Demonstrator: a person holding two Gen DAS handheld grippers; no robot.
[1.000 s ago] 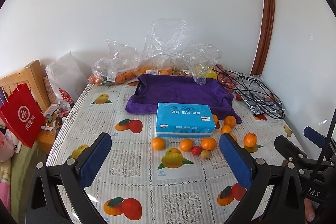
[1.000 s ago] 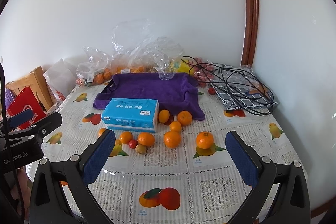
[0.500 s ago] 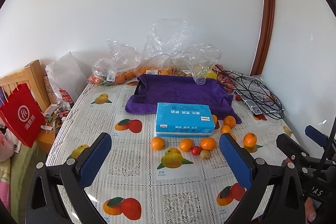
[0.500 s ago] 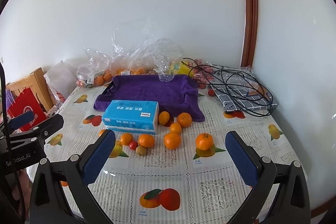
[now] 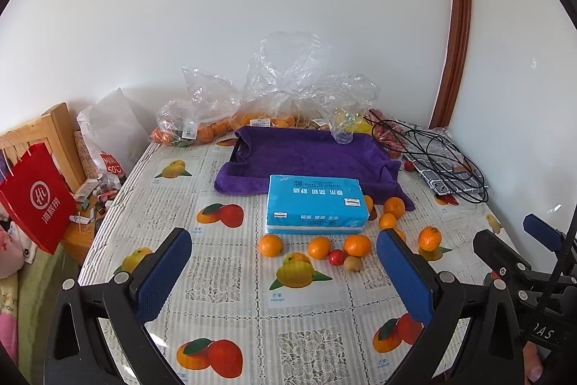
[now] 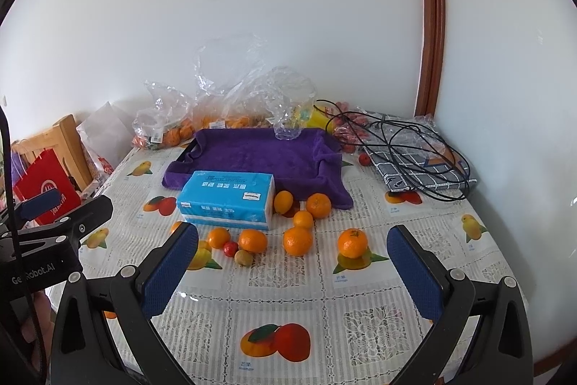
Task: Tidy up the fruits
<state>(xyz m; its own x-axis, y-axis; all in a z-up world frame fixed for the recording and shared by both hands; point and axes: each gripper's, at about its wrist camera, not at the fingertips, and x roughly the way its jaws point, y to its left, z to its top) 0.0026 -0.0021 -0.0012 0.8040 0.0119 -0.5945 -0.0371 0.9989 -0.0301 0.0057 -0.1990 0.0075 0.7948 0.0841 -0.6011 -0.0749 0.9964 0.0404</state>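
Loose fruit lies scattered on the tabletop (image 6: 288, 294) just in front of and to the right of a blue tissue pack (image 6: 226, 199). In the right wrist view, a row runs along the pack's near edge: a small orange (image 6: 218, 237), a red cherry-sized fruit (image 6: 230, 248), a brownish-green small fruit (image 6: 243, 257) and another orange (image 6: 253, 240). Further right sit a larger orange (image 6: 297, 241) and, apart from the rest, an orange (image 6: 352, 243) resting on a printed mango picture. Three more fruits cluster at the pack's right end: a yellow-orange oval one (image 6: 283, 202), a small orange (image 6: 303, 219) and a round orange (image 6: 318, 205) touching the hem of a purple towel (image 6: 259, 157).

The towel drapes over a dark tray behind the pack. Behind it, against the wall, clear plastic bags (image 5: 288, 85) hold more oranges. To the right lie tangled black cables (image 6: 407, 147) on a checked cloth. A red paper bag (image 5: 36, 197) hangs by a wooden chair at the left.

The left tool (image 5: 285, 262) hovers above the tabletop with its blue pads spread wide, gripping nothing. The right tool (image 6: 292, 262) is likewise spread wide and holds nothing, its pads framing the fruit row from the near side.
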